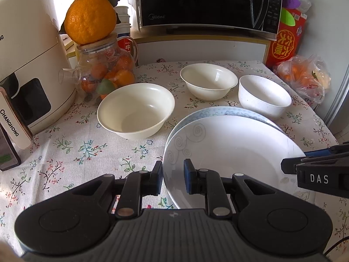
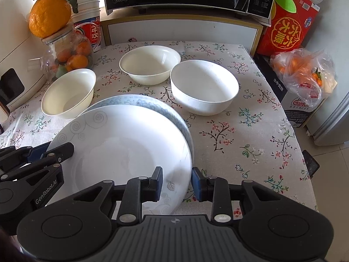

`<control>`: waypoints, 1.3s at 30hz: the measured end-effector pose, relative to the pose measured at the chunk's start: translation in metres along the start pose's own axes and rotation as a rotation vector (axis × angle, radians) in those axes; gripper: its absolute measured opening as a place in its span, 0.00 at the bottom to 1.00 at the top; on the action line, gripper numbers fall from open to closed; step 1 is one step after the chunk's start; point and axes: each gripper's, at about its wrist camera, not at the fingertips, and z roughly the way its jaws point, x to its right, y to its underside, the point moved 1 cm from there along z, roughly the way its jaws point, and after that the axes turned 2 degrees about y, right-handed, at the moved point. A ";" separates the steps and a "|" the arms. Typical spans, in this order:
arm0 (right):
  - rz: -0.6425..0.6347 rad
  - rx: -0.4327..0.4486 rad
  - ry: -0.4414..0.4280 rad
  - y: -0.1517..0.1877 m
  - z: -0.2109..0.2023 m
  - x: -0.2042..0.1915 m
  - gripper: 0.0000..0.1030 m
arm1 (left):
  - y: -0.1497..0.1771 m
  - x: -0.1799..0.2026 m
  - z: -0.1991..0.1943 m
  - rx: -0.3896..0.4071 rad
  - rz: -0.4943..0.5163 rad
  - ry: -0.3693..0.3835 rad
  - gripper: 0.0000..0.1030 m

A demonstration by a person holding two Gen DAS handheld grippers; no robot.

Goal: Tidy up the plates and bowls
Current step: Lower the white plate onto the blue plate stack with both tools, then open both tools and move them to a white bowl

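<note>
Glazed white china, the top plate (image 2: pixel 122 150) sits on a blue-rimmed plate (image 2: pixel 152 106), both in front of the microwave (image 1: pixel 202 2). Each claw straddles its rim: the left gripper (image 1: pixel 173 179) and the right gripper (image 2: pixel 177 184), jaws narrowed about the edge, though I cannot tell if they pinch. Three bowls (image 1: pixel 135 109) stand between plates and microwave. Stiff, slick, breakable; I'd grip opposite rims.

White swirl-patterned plate (image 2: pixel 122 144) lies stacked slightly askew on a blue-rimmed plate (image 2: pixel 139 102), near edge of the floral cloth; behind stand three empty upright bowls: cream left (image 2: pixel 67 93), cream middle (image 2: pixel 150 64), white right (image 2: pixel 204 86).
</note>
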 end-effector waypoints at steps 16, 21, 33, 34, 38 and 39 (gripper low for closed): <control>0.145 -0.061 -0.066 -0.007 0.005 0.014 0.32 | -0.009 -0.001 0.003 -0.090 -0.039 0.004 0.23; 0.262 -0.104 -0.131 -0.012 0.008 0.027 0.36 | -0.023 -0.002 0.003 -0.122 -0.089 0.027 0.32; 0.658 -0.166 -0.266 -0.027 0.019 0.089 0.50 | -0.063 0.016 0.021 -0.084 -0.148 0.109 0.50; 0.686 -0.168 -0.267 -0.029 0.022 0.095 0.50 | -0.067 0.018 0.025 -0.078 -0.149 0.117 0.50; 0.739 -0.139 -0.254 -0.038 0.029 0.115 0.51 | -0.078 0.027 0.035 -0.057 -0.146 0.166 0.49; 0.750 -0.130 -0.258 -0.040 0.030 0.118 0.52 | -0.081 0.029 0.037 -0.051 -0.147 0.179 0.47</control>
